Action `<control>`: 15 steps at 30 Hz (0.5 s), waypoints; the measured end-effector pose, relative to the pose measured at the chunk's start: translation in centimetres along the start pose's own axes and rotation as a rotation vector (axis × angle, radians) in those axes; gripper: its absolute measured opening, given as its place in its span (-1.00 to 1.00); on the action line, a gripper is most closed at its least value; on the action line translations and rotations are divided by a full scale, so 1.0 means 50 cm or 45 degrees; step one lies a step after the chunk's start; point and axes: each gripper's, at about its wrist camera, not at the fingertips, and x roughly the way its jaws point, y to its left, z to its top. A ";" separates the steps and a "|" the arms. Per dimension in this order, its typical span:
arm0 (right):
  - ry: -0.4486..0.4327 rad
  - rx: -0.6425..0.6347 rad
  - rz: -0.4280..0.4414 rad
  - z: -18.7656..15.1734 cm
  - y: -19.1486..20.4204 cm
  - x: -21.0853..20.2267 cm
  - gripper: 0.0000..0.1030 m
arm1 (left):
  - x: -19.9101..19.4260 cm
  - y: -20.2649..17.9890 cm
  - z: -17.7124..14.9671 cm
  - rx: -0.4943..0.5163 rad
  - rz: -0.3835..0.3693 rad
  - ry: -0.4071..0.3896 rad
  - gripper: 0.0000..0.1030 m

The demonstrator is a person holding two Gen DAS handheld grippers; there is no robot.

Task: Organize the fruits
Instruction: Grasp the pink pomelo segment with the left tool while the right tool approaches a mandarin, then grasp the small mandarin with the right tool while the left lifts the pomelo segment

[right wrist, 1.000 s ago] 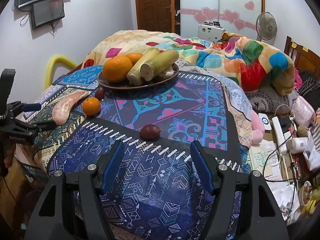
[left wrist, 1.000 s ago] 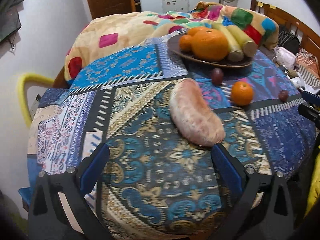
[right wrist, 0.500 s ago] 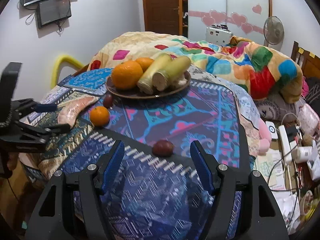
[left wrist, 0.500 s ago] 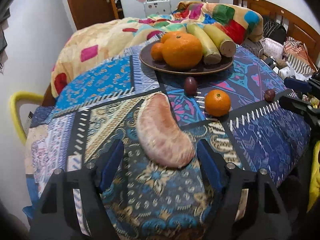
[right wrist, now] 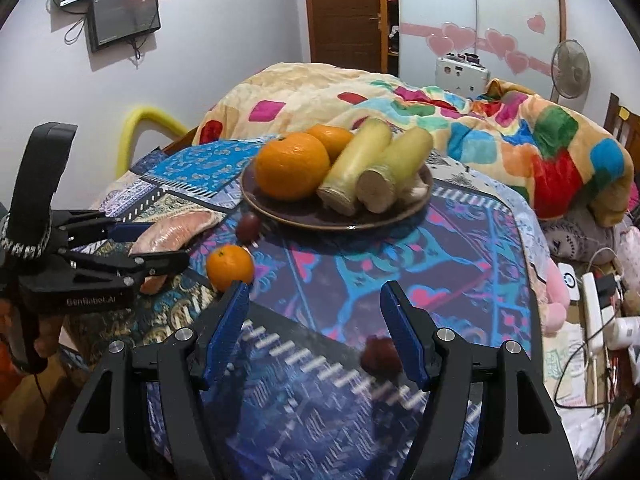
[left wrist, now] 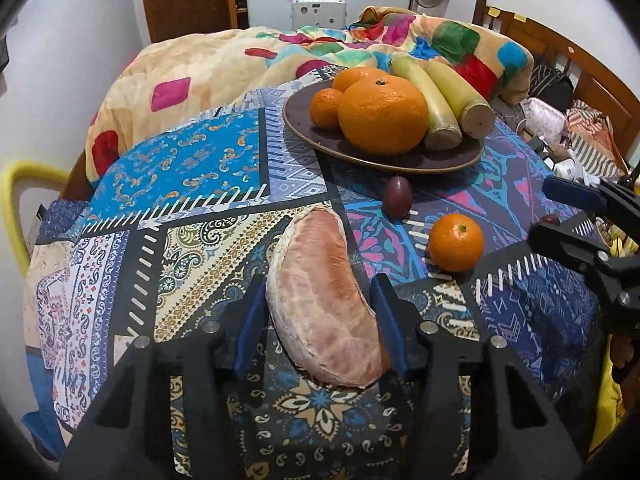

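A pink peeled pomelo segment (left wrist: 320,296) lies on the patterned cloth between the blue pads of my left gripper (left wrist: 318,316), which is closed around it. A small orange (left wrist: 456,242) and a dark purple fruit (left wrist: 397,197) lie to its right. A brown plate (left wrist: 304,120) at the back holds a big orange (left wrist: 382,114), smaller oranges and two pale stalks (left wrist: 460,98). My right gripper (right wrist: 316,332) is open, with another dark purple fruit (right wrist: 380,354) just inside its right pad. In the right wrist view the left gripper (right wrist: 132,246) holds the segment (right wrist: 176,228).
A colourful blanket (right wrist: 440,120) is piled behind the plate. A yellow chair back (left wrist: 20,196) stands at the left edge. A wooden bed frame (left wrist: 560,52), clothes and a power strip (right wrist: 596,308) with cables lie at the right.
My left gripper has moved forward and its jaws have closed around the pomelo segment. My right gripper has moved forward over the cloth, so the dark purple fruit now sits by its right pad.
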 end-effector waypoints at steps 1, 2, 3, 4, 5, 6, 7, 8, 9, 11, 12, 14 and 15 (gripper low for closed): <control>0.003 -0.004 0.004 0.002 0.003 0.002 0.26 | -0.003 0.004 -0.002 -0.003 -0.009 0.001 -0.02; 0.006 -0.012 0.008 0.004 0.010 0.005 0.26 | -0.008 0.008 -0.005 -0.006 -0.012 -0.001 -0.07; 0.007 -0.018 0.011 0.005 0.015 0.008 0.26 | -0.013 0.012 -0.008 -0.009 -0.011 -0.007 -0.10; 0.011 -0.025 0.019 0.006 0.021 0.010 0.26 | -0.019 0.017 -0.012 -0.016 -0.010 -0.016 -0.13; 0.018 -0.031 0.034 0.009 0.029 0.014 0.26 | -0.024 0.023 -0.016 -0.024 -0.016 -0.020 -0.13; 0.022 -0.035 0.041 0.010 0.033 0.016 0.26 | -0.028 0.027 -0.019 -0.029 -0.023 -0.023 -0.14; 0.027 -0.043 0.047 0.011 0.039 0.020 0.26 | -0.031 0.031 -0.024 -0.030 -0.026 -0.027 -0.15; 0.034 -0.054 0.054 0.014 0.047 0.025 0.26 | -0.035 0.034 -0.027 -0.028 -0.022 -0.031 -0.15; 0.040 -0.064 0.059 0.017 0.054 0.031 0.26 | -0.038 0.037 -0.032 -0.027 -0.016 -0.036 -0.15; 0.054 -0.091 0.056 0.020 0.070 0.042 0.26 | -0.046 0.047 -0.041 -0.033 -0.015 -0.046 -0.15; 0.059 -0.094 0.062 0.021 0.072 0.045 0.26 | -0.049 0.051 -0.044 -0.036 -0.013 -0.052 -0.16; 0.076 -0.099 0.078 0.022 0.082 0.054 0.15 | -0.057 0.059 -0.051 -0.034 0.004 -0.069 -0.16; 0.083 -0.100 0.081 0.022 0.084 0.058 0.11 | -0.060 0.062 -0.053 -0.032 0.014 -0.078 -0.16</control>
